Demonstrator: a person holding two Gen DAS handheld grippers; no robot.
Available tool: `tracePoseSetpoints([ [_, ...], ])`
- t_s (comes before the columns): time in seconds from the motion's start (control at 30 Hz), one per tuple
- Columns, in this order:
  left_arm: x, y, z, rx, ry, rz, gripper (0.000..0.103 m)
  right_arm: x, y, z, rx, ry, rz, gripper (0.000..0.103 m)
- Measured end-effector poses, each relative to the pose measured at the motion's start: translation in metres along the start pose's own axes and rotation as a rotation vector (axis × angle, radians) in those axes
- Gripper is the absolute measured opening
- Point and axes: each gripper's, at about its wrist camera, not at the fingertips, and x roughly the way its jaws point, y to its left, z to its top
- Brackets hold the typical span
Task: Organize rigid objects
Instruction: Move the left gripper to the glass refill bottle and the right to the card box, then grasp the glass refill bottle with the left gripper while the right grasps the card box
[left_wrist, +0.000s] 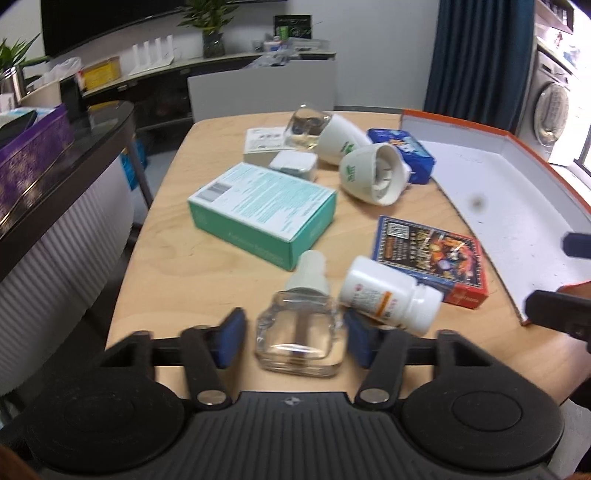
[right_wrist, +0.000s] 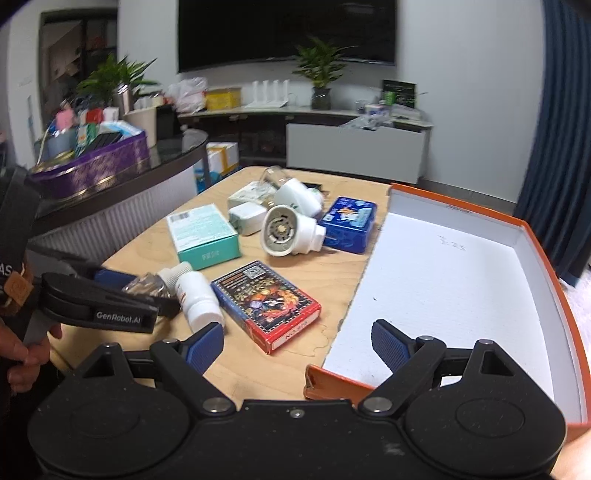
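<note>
Near the table's (left_wrist: 155, 280) front edge, the left gripper (left_wrist: 293, 338) has its jaws drawn in narrow around a clear glass bottle (left_wrist: 299, 332), w/ the right pad about touching and a thin gap on the left; the right gripper (right_wrist: 297, 345) hangs wide and empty over the orange box's (right_wrist: 546, 258) near corner. Risk: the smooth bottle could slip or twist out on the lift, or knock the white pill bottle (left_wrist: 388, 295) lying against it. It's see-through, squarish, white-capped, lying on its side w/ the cap pointing away.
</note>
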Motion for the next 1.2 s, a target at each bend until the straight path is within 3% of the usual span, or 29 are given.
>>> tracePoseSetpoints([
  [0.2,-0.005,0.001,-0.003,-0.026,-0.014,0.004,0.051,0.020,-0.003,0.020,-0.095,0.018,0.053,0.102],
  [0.5,-0.022,0.017,-0.005,-0.135,-0.020,-0.017,0.050,0.084,0.006,0.043,-0.222,0.264,0.136,0.101],
  [0.67,-0.028,0.025,-0.003,-0.171,-0.034,-0.029,0.039,0.115,0.008,0.055,-0.180,0.338,0.213,0.097],
  [0.73,-0.023,0.027,-0.003,-0.185,-0.025,-0.038,0.040,0.121,0.004,0.057,-0.125,0.336,0.236,0.092],
  [0.77,-0.021,0.027,-0.004,-0.181,-0.025,-0.040,0.041,0.121,0.005,0.057,-0.122,0.324,0.224,0.079],
  [0.87,-0.020,0.029,-0.007,-0.180,-0.029,-0.059,0.043,0.117,0.004,0.056,-0.112,0.310,0.192,0.074],
  [0.9,-0.020,0.029,-0.008,-0.184,-0.025,-0.065,0.046,0.116,0.003,0.053,-0.107,0.301,0.185,0.073],
  [0.97,-0.020,0.028,-0.012,-0.172,-0.016,-0.059,0.064,0.111,-0.001,0.050,-0.077,0.290,0.174,0.073],
  [1.1,-0.018,0.018,-0.019,-0.106,-0.015,-0.013,0.063,0.109,0.000,0.046,-0.041,0.260,0.138,0.072],
  [1.17,-0.017,0.013,-0.020,-0.058,-0.030,0.010,0.050,0.107,0.000,0.045,-0.026,0.252,0.125,0.072],
  [1.2,-0.017,0.011,-0.020,-0.044,-0.032,0.020,0.050,0.107,0.000,0.046,-0.013,0.250,0.126,0.072],
])
